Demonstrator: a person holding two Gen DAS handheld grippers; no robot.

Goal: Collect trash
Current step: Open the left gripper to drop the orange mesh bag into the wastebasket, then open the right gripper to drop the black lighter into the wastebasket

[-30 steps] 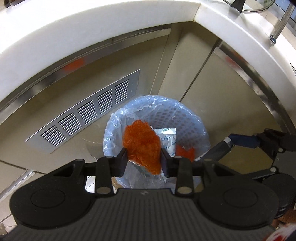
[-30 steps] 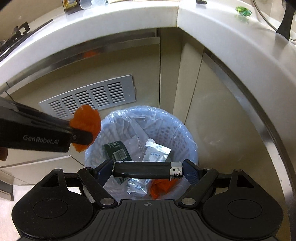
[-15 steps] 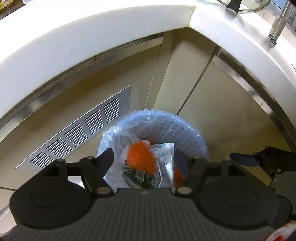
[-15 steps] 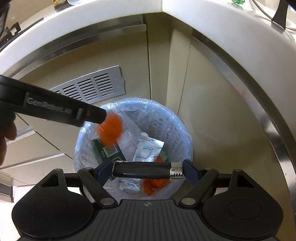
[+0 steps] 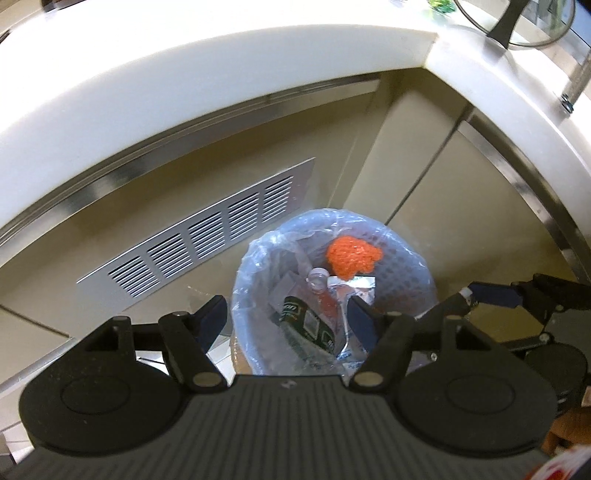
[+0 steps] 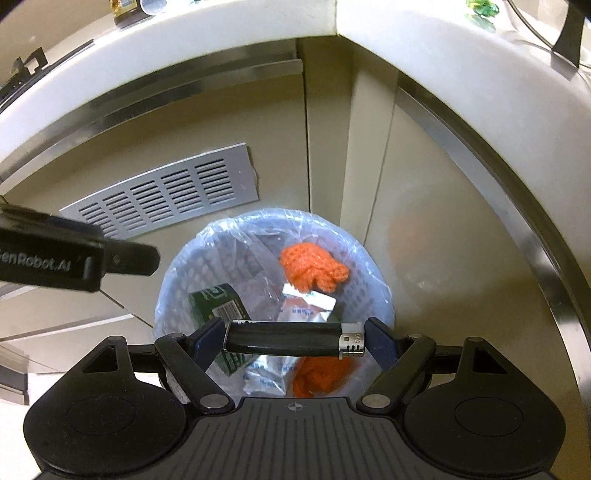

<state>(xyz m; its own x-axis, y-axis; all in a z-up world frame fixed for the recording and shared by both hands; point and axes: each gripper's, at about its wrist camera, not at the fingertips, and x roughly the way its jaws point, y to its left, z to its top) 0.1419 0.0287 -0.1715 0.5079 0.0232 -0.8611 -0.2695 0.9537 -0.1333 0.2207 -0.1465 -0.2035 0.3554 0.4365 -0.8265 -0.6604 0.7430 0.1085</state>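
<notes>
A white mesh bin point(image 5: 413, 266) lined with a clear bag stands on the floor below the counter. An orange net wad point(image 5: 352, 256) lies on top of the trash inside, with a green carton point(image 5: 306, 328) and foil packets. My left gripper point(image 5: 288, 319) is open and empty above the bin. My right gripper point(image 6: 295, 338) is shut on a black lighter point(image 6: 291, 338), held crosswise over the bin point(image 6: 373, 280). The orange wad point(image 6: 312, 267) and the green carton point(image 6: 218, 304) also show there. The left gripper's finger point(image 6: 118, 258) shows at the left.
A white counter edge point(image 5: 221, 85) curves overhead. Beige cabinet fronts carry a metal vent grille point(image 5: 199, 240). A glass lid and a green object point(image 6: 480, 9) sit on the counter at the top right. The right gripper point(image 5: 513, 295) shows at the right edge.
My left gripper opened and let go of the orange net wad, which fell into the bin. The left gripper pulled up and back. The right gripper still holds the lighter over the bin.
</notes>
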